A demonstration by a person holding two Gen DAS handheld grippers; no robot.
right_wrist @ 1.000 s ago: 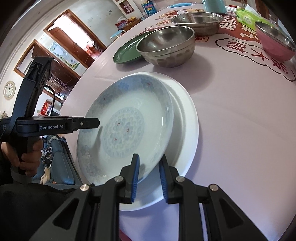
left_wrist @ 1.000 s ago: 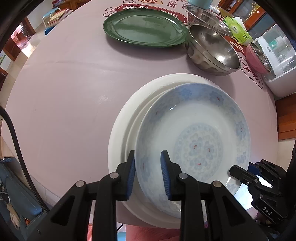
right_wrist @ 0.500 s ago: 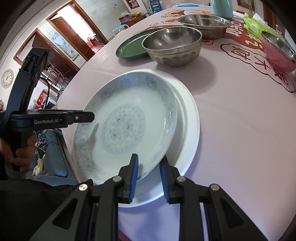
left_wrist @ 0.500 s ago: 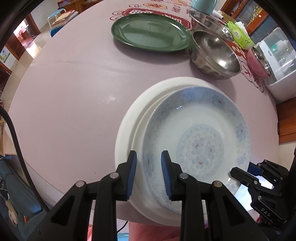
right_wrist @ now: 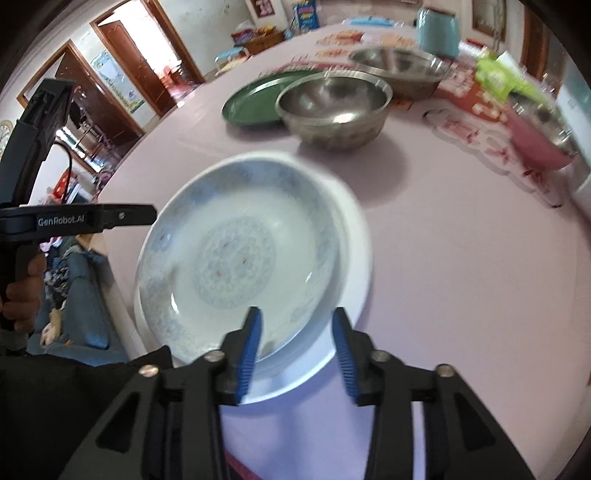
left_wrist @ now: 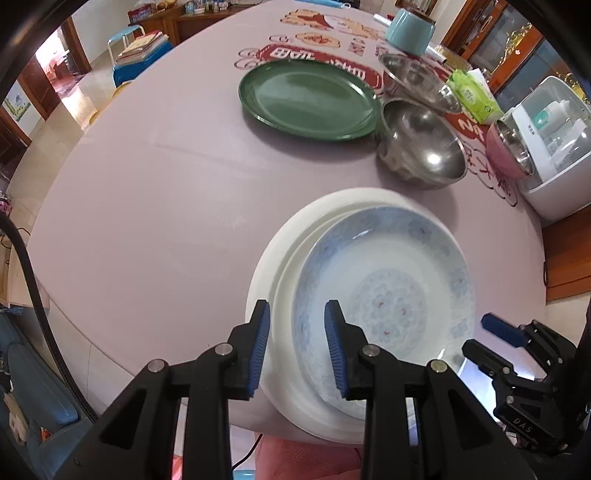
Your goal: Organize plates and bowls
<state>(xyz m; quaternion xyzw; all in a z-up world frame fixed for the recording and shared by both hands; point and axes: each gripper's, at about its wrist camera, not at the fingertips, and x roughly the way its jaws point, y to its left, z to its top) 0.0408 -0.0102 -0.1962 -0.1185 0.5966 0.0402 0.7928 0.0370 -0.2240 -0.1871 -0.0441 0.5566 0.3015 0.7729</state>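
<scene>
- Pale lilac cloth with red printed motifs is spread over the round table (left_wrist: 155,206), and wooden doorways are seen beyond it in both wrist views.
- The left gripper (left_wrist: 297,347) is seen with its blue pads parting; the near rims of the stacked plates lie between them, and no pad is seen pressing on either rim.
- The right gripper (right_wrist: 295,350) is likewise caught with its jaws widening, released from the patterned plate's rim, which lies between the pads without being pinched.
- The blue-patterned plate (left_wrist: 388,295) is nested in the plain white plate (left_wrist: 280,258), set off-centre toward one side; the pair rests at the table's near edge, slightly blurred.
- Just beyond the stack a steel bowl (left_wrist: 421,147) stands, touching or nearly touching the green plate (left_wrist: 306,99) beside it.
- A second, wider steel bowl (left_wrist: 417,81) is placed behind the first.
- A pink bowl (left_wrist: 506,147) with a steel lining is set near the table's far side, next to a green tissue pack (left_wrist: 472,96).
- A pale teal container (left_wrist: 410,29) stands farthest back.
- A hand (right_wrist: 22,295) is seen on the left gripper's handle in the right wrist view.
</scene>
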